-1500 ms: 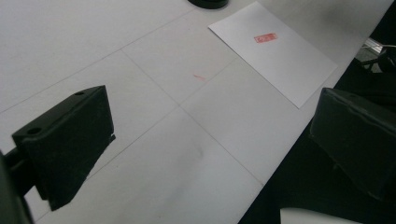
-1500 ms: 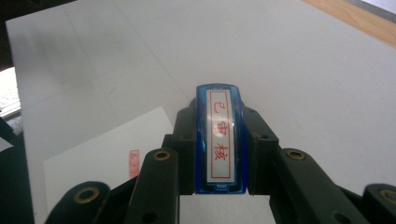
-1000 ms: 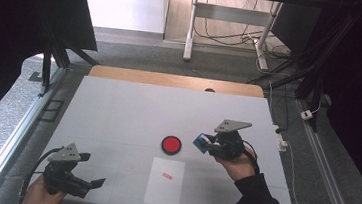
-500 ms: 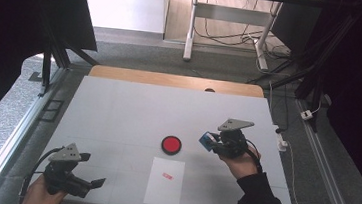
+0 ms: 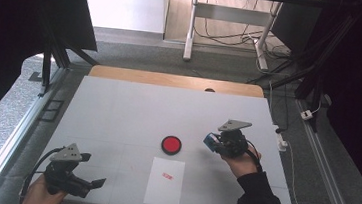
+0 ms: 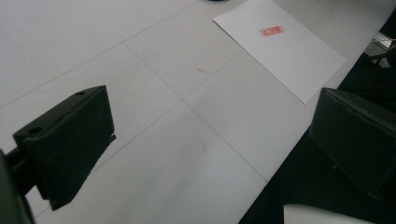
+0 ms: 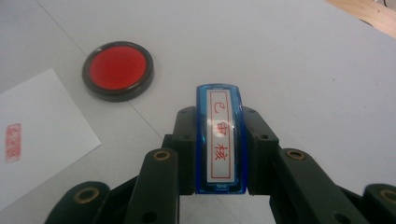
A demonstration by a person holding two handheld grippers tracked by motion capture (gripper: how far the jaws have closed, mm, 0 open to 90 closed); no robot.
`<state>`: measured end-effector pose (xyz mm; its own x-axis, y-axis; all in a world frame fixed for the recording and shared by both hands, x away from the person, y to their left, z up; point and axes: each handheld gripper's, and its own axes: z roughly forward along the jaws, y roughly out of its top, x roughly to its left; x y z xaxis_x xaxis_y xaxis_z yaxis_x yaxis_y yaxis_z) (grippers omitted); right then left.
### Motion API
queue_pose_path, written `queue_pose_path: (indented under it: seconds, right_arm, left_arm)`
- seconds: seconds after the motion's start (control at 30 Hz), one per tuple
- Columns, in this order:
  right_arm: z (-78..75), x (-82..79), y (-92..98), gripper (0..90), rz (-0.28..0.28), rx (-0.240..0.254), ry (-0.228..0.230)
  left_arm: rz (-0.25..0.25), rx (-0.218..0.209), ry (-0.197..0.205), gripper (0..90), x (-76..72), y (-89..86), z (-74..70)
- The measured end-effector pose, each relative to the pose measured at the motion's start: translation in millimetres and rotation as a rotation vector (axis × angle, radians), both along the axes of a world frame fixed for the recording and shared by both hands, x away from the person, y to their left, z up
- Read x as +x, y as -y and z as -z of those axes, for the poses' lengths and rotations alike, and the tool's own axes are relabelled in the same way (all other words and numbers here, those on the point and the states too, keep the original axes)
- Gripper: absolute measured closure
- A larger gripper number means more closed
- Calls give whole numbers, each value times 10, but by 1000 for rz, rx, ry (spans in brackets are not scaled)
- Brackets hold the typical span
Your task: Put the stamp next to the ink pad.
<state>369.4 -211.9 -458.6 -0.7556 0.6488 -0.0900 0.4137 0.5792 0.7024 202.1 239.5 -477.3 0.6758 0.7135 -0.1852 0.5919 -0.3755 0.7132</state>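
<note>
Nearest the person, at the counter's (image 5: pixel 118 106) front left corner, the left tongs (image 5: pixel 92 183) rest low with their jaws wide apart and nothing between them; the left gripper view looks past those jaws to the sheet of paper (image 6: pixel 280 44) lying well off on the counter. That paper (image 5: pixel 165 181) sits at the front middle, its long axis running away from the person, and carries 1 small red imprint (image 5: pixel 166 176) near its far end. Just beyond the paper's far edge lies the round red ink pad (image 5: pixel 171 145), close to the sheet but apart from it. To the right of the pad, a little above the counter, the right tongs (image 5: pixel 214 142) are clamped on the blue stamp (image 7: pixel 220 140), jaws pressing its 2 long sides, its labelled top with red characters facing the camera and its long axis running along the jaws. From these tongs the ink pad (image 7: pixel 118 70) lies ahead and to the left, with bare counter between, and the paper's corner (image 7: pixel 42 135) lies left and nearer. The right hand is plainly the nearer one to both pad and paper, so the next touch of the stamp likely falls to it.
</note>
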Motion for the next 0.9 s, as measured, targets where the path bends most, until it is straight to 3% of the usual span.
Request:
queue_pose_path:
  seconds: [0.9]
  right_arm:
    - [276,101,10,705,18,-62,-77]
  left_arm:
    - [-1,5,-5,4,5,6,3]
